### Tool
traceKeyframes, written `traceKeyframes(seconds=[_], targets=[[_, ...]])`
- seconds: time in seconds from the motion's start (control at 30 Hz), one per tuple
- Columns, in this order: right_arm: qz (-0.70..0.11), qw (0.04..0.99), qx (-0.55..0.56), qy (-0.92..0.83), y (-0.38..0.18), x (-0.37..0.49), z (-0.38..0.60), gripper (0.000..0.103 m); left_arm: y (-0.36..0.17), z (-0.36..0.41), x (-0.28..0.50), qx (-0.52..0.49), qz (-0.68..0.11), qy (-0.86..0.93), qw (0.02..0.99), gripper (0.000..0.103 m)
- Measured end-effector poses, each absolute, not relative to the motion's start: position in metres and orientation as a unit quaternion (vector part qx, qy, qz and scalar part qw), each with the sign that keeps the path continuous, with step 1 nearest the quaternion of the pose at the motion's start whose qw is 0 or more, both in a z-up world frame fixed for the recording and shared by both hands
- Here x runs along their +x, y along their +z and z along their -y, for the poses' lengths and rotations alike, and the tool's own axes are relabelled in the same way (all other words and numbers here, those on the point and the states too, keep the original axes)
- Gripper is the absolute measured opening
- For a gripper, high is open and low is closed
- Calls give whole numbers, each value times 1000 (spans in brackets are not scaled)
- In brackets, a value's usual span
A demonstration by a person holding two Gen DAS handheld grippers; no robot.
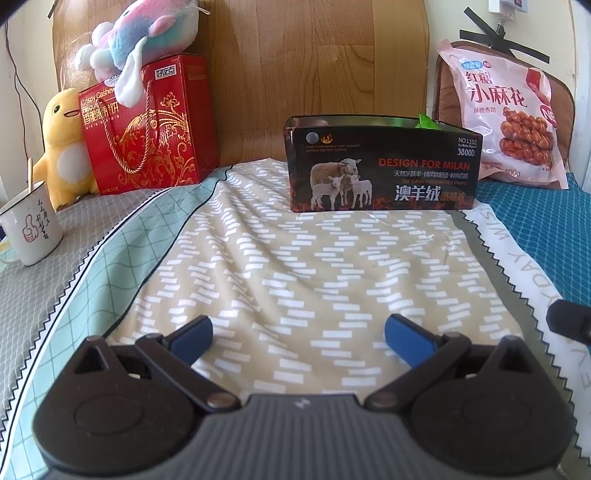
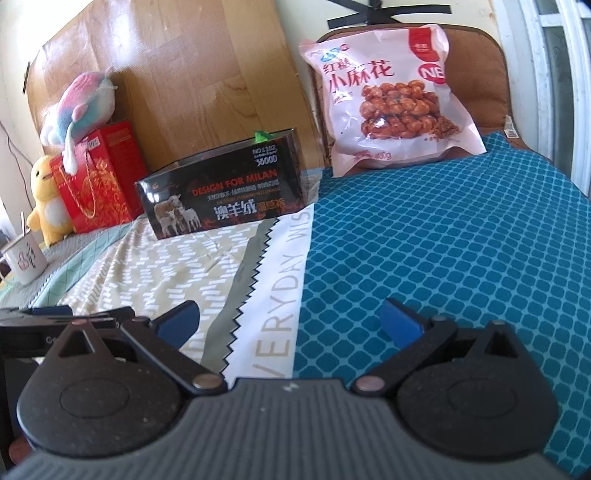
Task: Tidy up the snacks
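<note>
A black open-topped box (image 1: 380,166) printed with sheep stands at the far middle of the cloth-covered surface; it also shows in the right wrist view (image 2: 225,192). A green packet corner (image 1: 426,121) pokes out of its top. A pink snack bag (image 1: 506,114) leans upright at the far right, also in the right wrist view (image 2: 388,99). A red biscuit gift box (image 1: 147,125) stands far left. My left gripper (image 1: 297,341) is open and empty, well short of the black box. My right gripper (image 2: 291,325) is open and empty over the blue cloth.
A white mug (image 1: 31,229) with a stick stands at the left edge. A yellow plush (image 1: 62,147) sits beside the red box and a pastel plush (image 1: 144,33) lies on top of it. A wooden board (image 1: 314,66) backs the surface.
</note>
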State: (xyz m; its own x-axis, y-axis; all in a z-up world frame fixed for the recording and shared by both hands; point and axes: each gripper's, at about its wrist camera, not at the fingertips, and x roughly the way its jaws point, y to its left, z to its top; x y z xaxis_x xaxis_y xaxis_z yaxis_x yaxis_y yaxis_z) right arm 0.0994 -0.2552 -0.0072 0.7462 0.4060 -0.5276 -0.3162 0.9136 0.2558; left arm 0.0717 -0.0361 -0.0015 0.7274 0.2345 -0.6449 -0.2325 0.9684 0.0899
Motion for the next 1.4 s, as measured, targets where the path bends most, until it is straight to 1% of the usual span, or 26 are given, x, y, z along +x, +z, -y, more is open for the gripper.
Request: traceKeyframes(seconds=[0.57,1.4], targets=[[-300,930,79,198,-7,100,257,103,-1,44,70,32,-339,134,931,103],[-300,930,80,198,-8,100,257,103,-1,40,70,16,-342,132,930,103]])
